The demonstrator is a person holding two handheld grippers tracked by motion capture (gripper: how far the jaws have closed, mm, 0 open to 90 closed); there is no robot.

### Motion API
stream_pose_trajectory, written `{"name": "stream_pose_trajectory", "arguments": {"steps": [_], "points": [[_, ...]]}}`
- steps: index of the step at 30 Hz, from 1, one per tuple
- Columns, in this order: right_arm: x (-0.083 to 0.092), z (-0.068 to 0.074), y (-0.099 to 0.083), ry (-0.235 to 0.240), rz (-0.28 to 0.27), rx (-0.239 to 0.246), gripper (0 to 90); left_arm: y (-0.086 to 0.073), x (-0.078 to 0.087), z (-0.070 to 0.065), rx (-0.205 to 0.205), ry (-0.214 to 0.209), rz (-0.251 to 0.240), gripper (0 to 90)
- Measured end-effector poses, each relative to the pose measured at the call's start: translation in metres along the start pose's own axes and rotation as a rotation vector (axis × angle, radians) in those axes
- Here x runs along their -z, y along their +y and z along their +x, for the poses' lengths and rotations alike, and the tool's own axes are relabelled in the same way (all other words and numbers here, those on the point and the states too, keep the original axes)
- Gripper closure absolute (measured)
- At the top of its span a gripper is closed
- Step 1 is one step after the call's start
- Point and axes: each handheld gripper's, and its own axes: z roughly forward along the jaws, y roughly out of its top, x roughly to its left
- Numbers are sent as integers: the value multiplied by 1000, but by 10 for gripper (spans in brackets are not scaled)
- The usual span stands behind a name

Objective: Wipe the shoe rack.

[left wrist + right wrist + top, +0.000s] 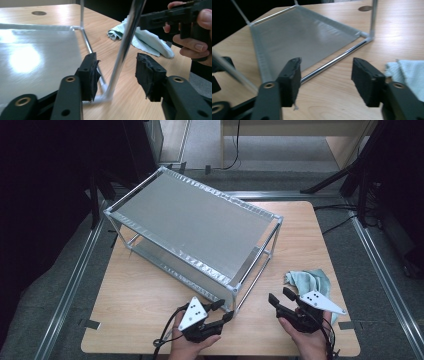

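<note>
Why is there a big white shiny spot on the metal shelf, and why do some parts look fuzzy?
In the left gripper view, light glares off the shelf, and its near post looks smeared. In the right gripper view, the post at left is blurred and the cloth is soft. The high view is dark around the table.

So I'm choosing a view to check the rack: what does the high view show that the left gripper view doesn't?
The high view alone shows the whole metal rack with its top shelf, the full table and both hands: the left gripper at the rack's near corner, the right gripper near the cloth. The left gripper view alone shows its own jaws standing open on either side of the corner post, not pressing it, and the lower shelf up close. Both show the cloth, the table and the right gripper.
</note>
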Motion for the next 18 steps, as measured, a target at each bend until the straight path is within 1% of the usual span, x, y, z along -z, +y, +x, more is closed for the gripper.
{"name": "stream_pose_trajectory", "arguments": {"steps": [1,2,3,4,5,7,8,10,11,13,14,15,16,17,18], "points": [[-1,5,-1,3,7,5,288,-1,5,3,-2,6,0,490],[-1,8,-2,0,12,17,243,-3,14,8,-3,18,2,482],[-2,15,-3,-4,17,33,195,-4,19,12,-3,29,4,472],[-3,18,-3,-4,14,44,173,-5,27,18,0,52,8,464],[-3,25,-4,3,10,54,162,-6,35,25,4,71,8,462],[-4,37,-4,19,-6,73,157,-9,47,36,29,109,2,459],[-4,41,-4,17,-18,79,158,-10,56,45,49,136,-6,460],[-5,52,-4,33,-37,84,158,-13,68,57,68,182,-22,462],[-6,55,-5,40,-39,83,158,-16,75,65,78,221,-39,463],[-12,67,-7,77,-23,107,158,-19,83,75,108,271,-51,469],[-15,72,-8,78,-16,121,161,-18,86,80,113,293,-46,471],[-19,77,-10,70,-13,141,182,-17,88,86,100,315,-35,470],[-25,83,-11,64,-8,158,218,-17,91,91,108,323,-40,470],[-30,87,-12,61,-7,162,267,-17,93,96,128,326,-50,470],[-34,89,-13,56,-8,161,336,-18,96,101,159,326,-56,471]]}}
